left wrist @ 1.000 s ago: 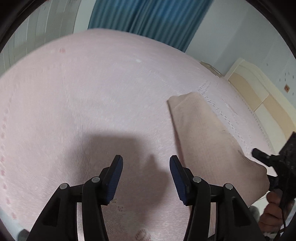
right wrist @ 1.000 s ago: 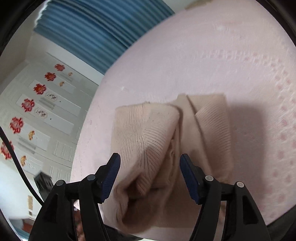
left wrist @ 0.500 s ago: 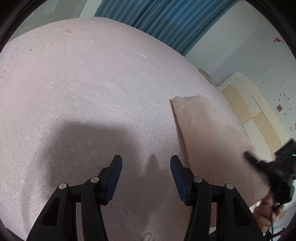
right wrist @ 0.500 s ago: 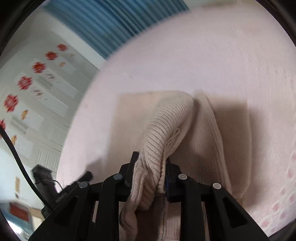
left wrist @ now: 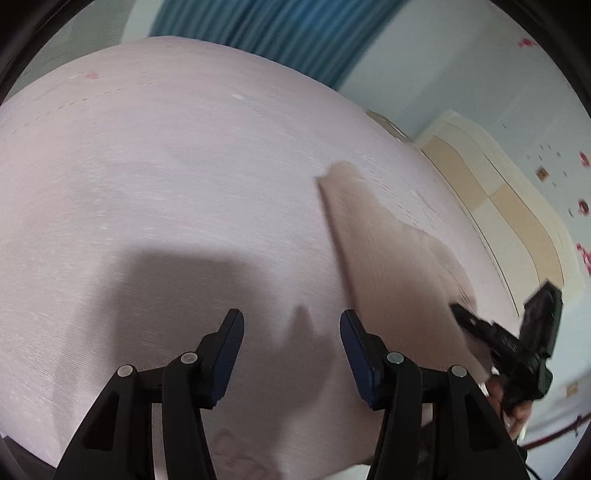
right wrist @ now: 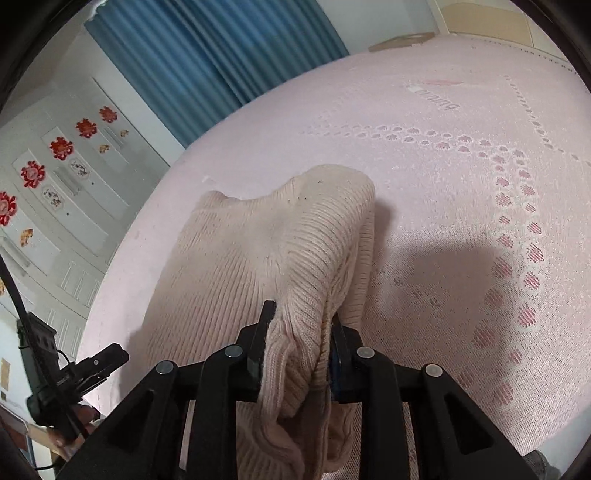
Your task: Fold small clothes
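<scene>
Since a second ago the right gripper [right wrist: 299, 332] has clamped onto the sweater [right wrist: 258, 251], pinching a bunched ribbed fold that it earlier only straddled with parted jaws, and that fold now rises in a hump above the rest of the garment. The beige knit lies on the pink bedspread [right wrist: 461, 192], near the edge closest to the person. In the left wrist view its long axis runs from that near edge away toward the blue curtain [left wrist: 280, 33], with one narrow end pointing at the curtain. The lifted fold drapes from the hump down into the right gripper's pads, and loose cloth hangs below them. The left gripper [left wrist: 291, 332] hovers over bare bedspread just left of the sweater, jaws parted with nothing between them. Its shadow falls on the bedspread ahead of it. A headboard [left wrist: 491, 192] stands beyond the sweater's right side.
</scene>
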The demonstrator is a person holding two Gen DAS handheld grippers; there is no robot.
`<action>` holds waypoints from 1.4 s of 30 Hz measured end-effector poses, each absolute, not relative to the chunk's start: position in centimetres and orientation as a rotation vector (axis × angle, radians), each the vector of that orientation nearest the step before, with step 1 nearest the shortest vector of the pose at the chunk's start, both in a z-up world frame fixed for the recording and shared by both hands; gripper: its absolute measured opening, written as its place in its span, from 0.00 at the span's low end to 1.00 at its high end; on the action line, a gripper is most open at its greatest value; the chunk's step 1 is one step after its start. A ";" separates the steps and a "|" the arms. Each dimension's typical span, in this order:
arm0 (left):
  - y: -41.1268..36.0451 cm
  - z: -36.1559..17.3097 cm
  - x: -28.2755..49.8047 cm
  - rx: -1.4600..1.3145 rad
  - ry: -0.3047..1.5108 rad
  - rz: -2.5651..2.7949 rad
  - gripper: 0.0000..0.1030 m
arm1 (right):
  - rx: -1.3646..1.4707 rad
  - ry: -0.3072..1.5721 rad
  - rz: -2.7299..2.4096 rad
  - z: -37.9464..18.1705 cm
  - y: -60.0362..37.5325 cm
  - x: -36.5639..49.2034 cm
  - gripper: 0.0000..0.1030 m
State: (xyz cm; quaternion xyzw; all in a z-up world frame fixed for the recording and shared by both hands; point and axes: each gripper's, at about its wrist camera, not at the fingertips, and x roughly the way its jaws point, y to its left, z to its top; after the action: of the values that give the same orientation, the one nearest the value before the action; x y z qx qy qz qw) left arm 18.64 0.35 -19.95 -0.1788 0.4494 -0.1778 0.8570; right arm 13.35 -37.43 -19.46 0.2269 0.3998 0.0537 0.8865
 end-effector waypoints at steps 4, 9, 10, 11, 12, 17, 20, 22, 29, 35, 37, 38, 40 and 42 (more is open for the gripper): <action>-2.2 -19.0 18.0 -0.265 0.927 -0.387 0.51 | 0.461 0.823 0.109 -19.9 -37.3 13.3 0.28; -3.0 -19.4 17.8 -0.153 0.923 -0.284 0.51 | 0.473 0.821 0.121 -19.7 -37.3 13.5 0.29; -3.1 -19.3 17.5 -0.159 0.932 -0.279 0.51 | 0.480 0.822 0.122 -19.7 -37.4 13.5 0.30; -2.9 -19.5 17.4 -0.182 0.943 -0.290 0.51 | 0.489 0.823 0.121 -19.8 -37.6 13.3 0.31; -2.8 -19.5 17.3 -0.196 0.948 -0.296 0.51 | 0.501 0.824 0.121 -19.9 -37.8 13.3 0.31; -2.5 -19.1 16.9 -0.274 0.954 -0.370 0.51 | 0.558 0.828 0.117 -20.0 -38.8 12.8 0.39; -2.9 -18.3 16.6 -0.302 0.930 -0.418 0.54 | 0.575 0.832 0.121 -20.0 -39.0 12.7 0.42; -3.5 -17.9 16.5 -0.303 0.929 -0.448 0.55 | 0.586 0.834 0.127 -20.0 -39.1 12.6 0.43; -6.0 -18.5 18.9 -0.332 0.977 -0.489 0.57 | 0.634 0.852 0.139 -20.2 -39.6 12.7 0.49; -7.2 -20.0 22.8 -0.455 1.057 -0.528 0.57 | 0.648 0.876 0.152 -20.6 -39.7 13.4 0.53; -7.9 -20.5 23.5 -0.458 1.075 -0.538 0.58 | 0.646 0.885 0.154 -20.8 -39.6 13.8 0.54; -8.2 -20.7 23.9 -0.458 1.082 -0.539 0.61 | 0.647 0.890 0.156 -20.9 -39.6 14.0 0.54; -8.8 -21.1 24.4 -0.448 1.088 -0.537 0.62 | 0.649 0.894 0.159 -21.0 -39.6 14.4 0.55; -9.4 -21.5 24.8 -0.441 1.097 -0.534 0.63 | 0.647 0.900 0.161 -21.2 -39.5 14.9 0.56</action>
State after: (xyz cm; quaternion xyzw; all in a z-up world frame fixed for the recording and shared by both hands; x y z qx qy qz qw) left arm 24.79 -9.38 -21.49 -0.2052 0.5108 -0.2485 0.7971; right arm 14.89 -39.50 -21.18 0.3069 0.4269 0.0764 0.8472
